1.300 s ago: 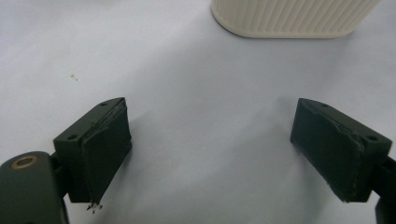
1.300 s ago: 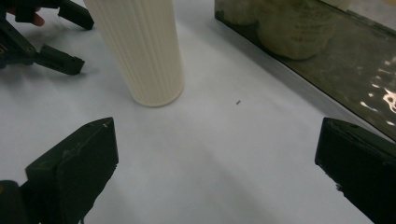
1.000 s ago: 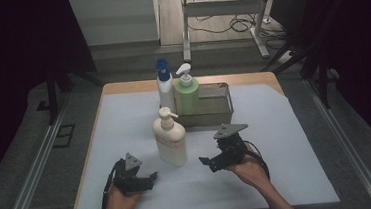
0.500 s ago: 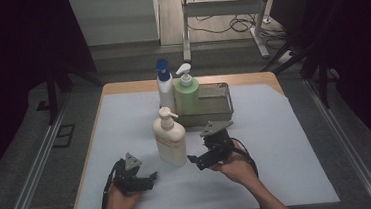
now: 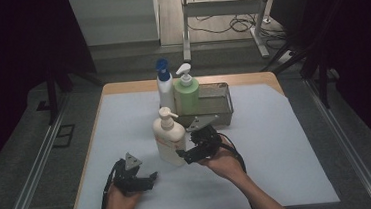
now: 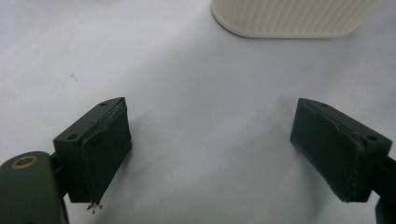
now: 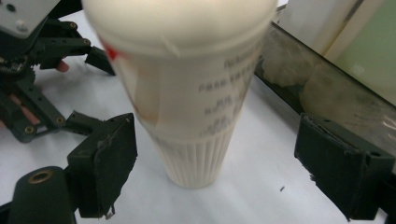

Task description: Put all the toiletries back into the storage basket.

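With the cream pump bottle (image 7: 187, 93) standing upright on the desk (image 5: 286, 141) between the right gripper (image 5: 190, 154)'s spread jaws, which have just been closing without yet pinching it, an off-centre squeeze could tip the tall bottle toward the metal basket (image 5: 223, 101).

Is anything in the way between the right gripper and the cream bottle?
Nothing visible. The right gripper already has the cream bottle between its open jaws, which have just been closing, with gaps on both sides. The metal tray sits off to one side.

metal basket (image 5: 219, 103) crowds cream bottle (image 5: 169, 142)
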{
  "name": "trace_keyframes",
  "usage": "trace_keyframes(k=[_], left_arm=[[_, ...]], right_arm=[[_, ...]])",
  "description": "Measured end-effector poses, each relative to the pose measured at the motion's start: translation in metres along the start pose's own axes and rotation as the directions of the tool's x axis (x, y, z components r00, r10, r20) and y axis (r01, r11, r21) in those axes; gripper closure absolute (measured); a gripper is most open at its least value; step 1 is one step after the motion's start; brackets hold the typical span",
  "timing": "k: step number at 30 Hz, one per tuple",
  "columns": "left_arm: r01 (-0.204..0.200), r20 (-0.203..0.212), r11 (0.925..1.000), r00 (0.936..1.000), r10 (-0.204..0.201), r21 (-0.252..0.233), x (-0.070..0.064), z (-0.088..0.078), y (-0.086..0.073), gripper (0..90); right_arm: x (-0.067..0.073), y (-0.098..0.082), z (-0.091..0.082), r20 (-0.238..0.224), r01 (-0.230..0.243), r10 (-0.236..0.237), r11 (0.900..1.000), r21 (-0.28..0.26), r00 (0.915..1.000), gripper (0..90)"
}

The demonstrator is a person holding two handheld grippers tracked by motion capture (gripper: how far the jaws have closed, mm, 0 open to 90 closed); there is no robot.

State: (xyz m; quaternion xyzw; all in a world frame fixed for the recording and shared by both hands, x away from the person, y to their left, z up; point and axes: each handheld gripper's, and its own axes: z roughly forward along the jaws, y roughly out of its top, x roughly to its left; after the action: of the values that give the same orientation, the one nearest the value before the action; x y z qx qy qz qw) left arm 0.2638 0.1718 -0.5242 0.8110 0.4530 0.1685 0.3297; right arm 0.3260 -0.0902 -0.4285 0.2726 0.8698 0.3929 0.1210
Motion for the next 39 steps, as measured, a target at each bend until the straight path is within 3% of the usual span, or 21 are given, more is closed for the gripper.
trace_keyframes(k=[8,22,33,39], left_arm=[[0.000,0.000,1.0000,1.0000,0.000,0.000,0.000,0.000,0.000,11.8],[0.000,0.000,1.0000,1.0000,0.000,0.000,0.000,0.000,0.000,11.8],[0.001,0.001,1.0000,1.0000,-0.001,-0.001,0.000,0.000,0.000,11.8],[0.001,0.001,1.0000,1.0000,-0.001,-0.001,0.000,0.000,0.000,11.8]], right_arm=[[0.008,0.014,0.009,0.007,0.015,-0.015,1.000,-0.005,0.9999,16.0],[0.018,0.030,0.022,0.020,0.030,-0.030,1.000,0.003,0.9993,32.3],[0.017,0.034,0.018,-0.003,0.005,-0.005,0.999,0.044,1.0000,36.2],[0.019,0.033,0.012,0.002,0.022,-0.022,0.998,0.054,0.9998,36.6]])
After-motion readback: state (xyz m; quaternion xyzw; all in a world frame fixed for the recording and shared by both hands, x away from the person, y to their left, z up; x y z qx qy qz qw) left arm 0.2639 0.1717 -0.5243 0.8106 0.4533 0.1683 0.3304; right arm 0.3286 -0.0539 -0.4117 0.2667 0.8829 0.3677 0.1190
